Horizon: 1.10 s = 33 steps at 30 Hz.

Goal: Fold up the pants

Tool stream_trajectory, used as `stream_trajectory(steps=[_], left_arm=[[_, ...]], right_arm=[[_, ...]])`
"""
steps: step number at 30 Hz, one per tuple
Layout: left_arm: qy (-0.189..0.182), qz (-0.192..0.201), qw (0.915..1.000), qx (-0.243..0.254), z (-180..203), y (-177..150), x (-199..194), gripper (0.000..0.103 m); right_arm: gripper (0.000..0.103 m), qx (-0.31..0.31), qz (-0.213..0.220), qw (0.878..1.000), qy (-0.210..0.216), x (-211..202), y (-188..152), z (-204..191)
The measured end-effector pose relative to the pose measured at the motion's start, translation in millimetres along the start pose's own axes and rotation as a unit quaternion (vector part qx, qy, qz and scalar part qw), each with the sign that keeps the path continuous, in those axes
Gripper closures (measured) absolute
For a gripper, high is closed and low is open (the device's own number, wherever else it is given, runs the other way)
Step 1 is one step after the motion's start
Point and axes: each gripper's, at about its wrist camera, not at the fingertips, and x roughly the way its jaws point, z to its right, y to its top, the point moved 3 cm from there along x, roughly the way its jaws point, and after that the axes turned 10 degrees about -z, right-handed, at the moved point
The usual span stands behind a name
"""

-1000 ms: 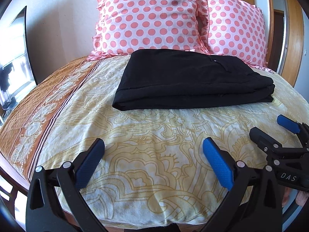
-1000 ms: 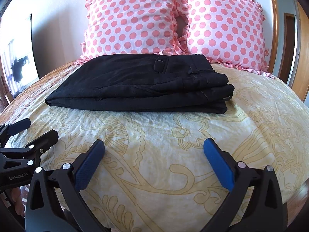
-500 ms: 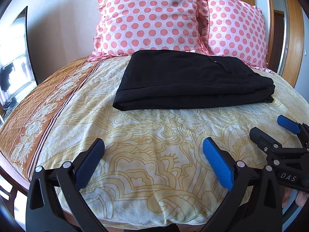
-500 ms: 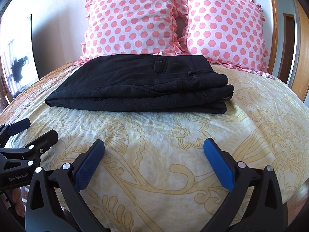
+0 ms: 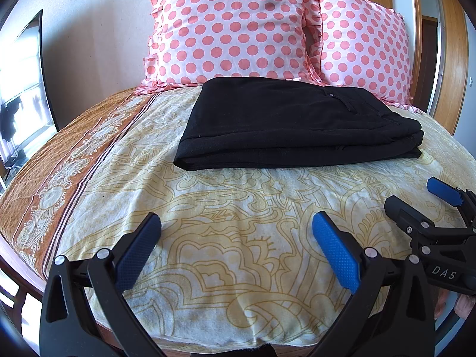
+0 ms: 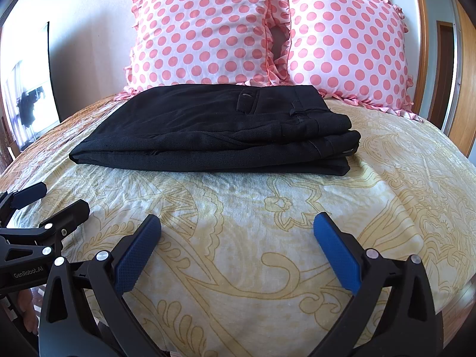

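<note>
Window (image 5: pixel 17 113): bright glass way over on the left edge, too blown out to make out much.

Bed cover (image 5: pixel 238 238): pale yellow with a swirly line pattern, plus an orange-brown patterned border (image 5: pixel 59 184) running down its left side.

Left claw (image 5: pixel 235 247): spread wide, blue pads (image 5: pixel 139 250) well apart, nothing between them. It hangs over the near end of the bed, well short of the pants.

Pants (image 6: pixel 214 131): black, already folded into a flat stacked rectangle, lying across the bed just in front of the pillows. In the right wrist view you can see the waistband, a belt loop and a back pocket on the top layer, toward the right end. Neither claw touches them.

Pillows (image 6: pixel 208 29): two pink ones with coral polka dots and ruffled edges, propped upright side by side against the wall behind the pants.

Right claw (image 6: pixel 238 247): also released, pads wide apart and empty, over the bed's near edge, just beside the left one.

Wood frame (image 6: pixel 464 89): orange-brown, far right.
</note>
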Motion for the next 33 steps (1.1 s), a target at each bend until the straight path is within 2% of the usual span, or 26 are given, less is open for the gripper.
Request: stream_trajectory(steps=[33], left_arm=[[0.001, 0.011, 0.9999, 0.000, 0.1, -0.1, -1.6, 0.002]], right_arm=[[0.001, 0.000, 0.004, 1.000, 0.000, -0.2, -0.4, 0.1]])
